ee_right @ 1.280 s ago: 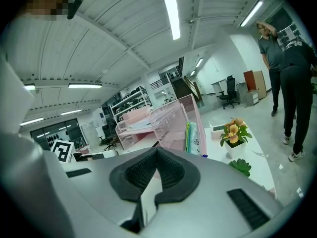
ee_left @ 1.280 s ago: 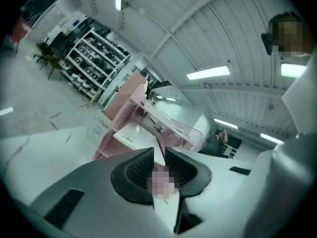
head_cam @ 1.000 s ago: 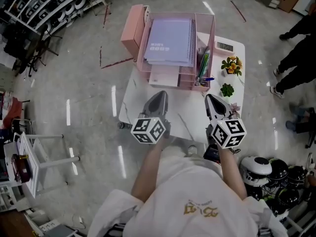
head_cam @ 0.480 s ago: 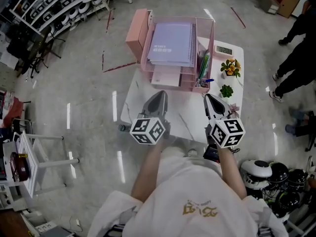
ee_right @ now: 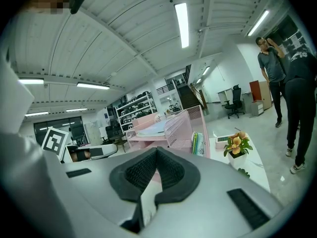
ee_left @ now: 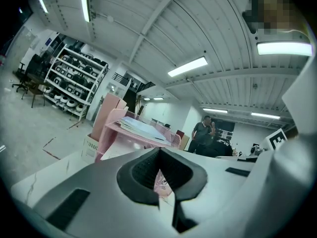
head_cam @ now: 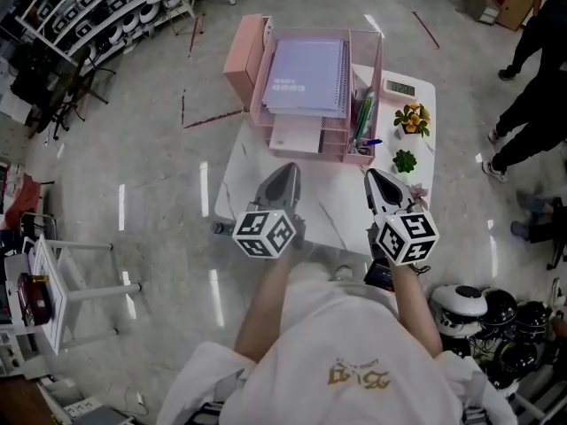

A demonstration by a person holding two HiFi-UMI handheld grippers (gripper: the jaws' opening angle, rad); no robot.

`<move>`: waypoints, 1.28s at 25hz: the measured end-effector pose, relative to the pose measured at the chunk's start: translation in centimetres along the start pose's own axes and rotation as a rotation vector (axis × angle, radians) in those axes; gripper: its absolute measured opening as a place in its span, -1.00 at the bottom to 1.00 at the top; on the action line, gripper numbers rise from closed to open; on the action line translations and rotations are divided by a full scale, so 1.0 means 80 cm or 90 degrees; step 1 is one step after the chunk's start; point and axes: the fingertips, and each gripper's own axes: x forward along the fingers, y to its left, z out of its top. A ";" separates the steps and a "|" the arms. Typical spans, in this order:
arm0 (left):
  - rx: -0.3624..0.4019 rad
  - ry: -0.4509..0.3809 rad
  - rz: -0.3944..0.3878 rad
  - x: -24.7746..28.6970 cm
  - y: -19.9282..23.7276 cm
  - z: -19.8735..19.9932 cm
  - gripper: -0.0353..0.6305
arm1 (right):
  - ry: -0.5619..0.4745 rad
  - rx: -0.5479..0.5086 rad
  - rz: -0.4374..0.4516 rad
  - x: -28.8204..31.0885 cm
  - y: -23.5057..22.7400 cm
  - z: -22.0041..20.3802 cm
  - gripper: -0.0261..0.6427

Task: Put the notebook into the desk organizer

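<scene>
A lavender spiral notebook (head_cam: 306, 76) lies flat on the top tray of the pink desk organizer (head_cam: 258, 78) at the far side of the small white table (head_cam: 341, 215). My left gripper (head_cam: 285, 170) hovers over the table's near edge, short of the organizer, its jaws shut with nothing between them. My right gripper (head_cam: 375, 176) is level with it to the right, also shut and empty. The left gripper view looks past the closed jaws (ee_left: 159, 151) at the organizer (ee_left: 113, 129) and notebook (ee_left: 140, 125). In the right gripper view, beyond the closed jaws (ee_right: 156, 150), stands the organizer (ee_right: 184, 126).
Pens (head_cam: 364, 113) stand in the organizer's right compartment. A yellow-flowered plant (head_cam: 415, 117), a green succulent (head_cam: 406, 160) and a small clock (head_cam: 403, 86) sit on the table's right side. People (head_cam: 532, 96) stand at the right, helmets (head_cam: 478, 308) lie lower right, and a white cart (head_cam: 53, 273) is at the left.
Both grippers stay where they were, shut. Only the head view has shifted slightly.
</scene>
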 end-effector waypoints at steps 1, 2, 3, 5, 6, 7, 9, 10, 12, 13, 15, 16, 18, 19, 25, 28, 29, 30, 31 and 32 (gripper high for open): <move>0.000 0.000 0.000 0.000 -0.001 0.000 -0.84 | 0.001 -0.001 0.001 -0.001 0.000 -0.001 -0.90; 0.000 0.000 0.000 0.000 -0.001 -0.001 -0.84 | 0.002 -0.002 0.002 -0.002 0.000 -0.001 -0.90; -0.001 0.001 -0.001 0.000 -0.002 -0.001 -0.84 | 0.003 -0.003 0.003 -0.003 0.000 -0.001 -0.90; -0.003 0.002 -0.002 0.001 -0.003 -0.003 -0.84 | 0.003 -0.006 0.002 -0.003 -0.001 -0.001 -0.90; -0.004 0.002 -0.002 0.002 -0.004 -0.003 -0.84 | 0.003 -0.007 0.000 -0.004 -0.002 -0.001 -0.90; -0.004 0.002 -0.003 0.002 -0.005 -0.003 -0.84 | 0.004 -0.007 -0.001 -0.004 -0.003 -0.001 -0.90; -0.003 0.002 -0.003 0.002 -0.007 -0.002 -0.84 | 0.005 -0.007 -0.004 -0.005 -0.004 0.000 -0.90; -0.003 0.002 -0.004 0.002 -0.008 -0.002 -0.84 | 0.005 -0.008 -0.004 -0.006 -0.004 0.000 -0.90; -0.004 0.000 -0.003 0.001 -0.008 -0.001 -0.84 | 0.005 -0.009 -0.003 -0.006 -0.003 0.000 -0.90; -0.004 -0.001 -0.003 0.000 -0.008 -0.001 -0.84 | 0.005 -0.010 -0.002 -0.007 -0.002 0.000 -0.90; -0.005 -0.001 -0.002 -0.001 -0.007 -0.001 -0.84 | 0.004 -0.010 -0.001 -0.007 -0.001 0.000 -0.90; -0.005 -0.002 -0.002 -0.001 -0.007 -0.001 -0.84 | 0.004 -0.010 -0.001 -0.007 -0.001 -0.001 -0.90; -0.007 -0.003 -0.002 -0.001 -0.008 -0.002 -0.84 | 0.004 -0.009 0.000 -0.007 -0.002 -0.001 -0.90; -0.008 -0.003 -0.003 -0.001 -0.008 -0.002 -0.84 | 0.004 -0.009 0.000 -0.007 -0.001 -0.001 -0.90; -0.012 0.002 -0.002 -0.002 -0.007 -0.003 -0.84 | 0.006 -0.009 0.000 -0.008 0.000 0.000 -0.90; -0.012 0.002 -0.003 -0.001 -0.006 -0.005 -0.84 | 0.005 -0.008 0.000 -0.008 -0.002 -0.002 -0.90; -0.012 0.002 -0.003 -0.001 -0.006 -0.006 -0.84 | 0.005 -0.007 -0.001 -0.008 -0.002 -0.002 -0.90; -0.013 0.002 -0.004 -0.001 -0.006 -0.006 -0.84 | 0.004 -0.006 -0.001 -0.008 -0.001 -0.002 -0.90; -0.013 0.002 -0.004 -0.002 -0.006 -0.006 -0.84 | 0.004 -0.006 -0.001 -0.008 -0.001 -0.002 -0.90; -0.013 0.003 -0.004 -0.003 -0.005 -0.005 -0.84 | 0.004 -0.006 -0.001 -0.008 0.000 -0.002 -0.90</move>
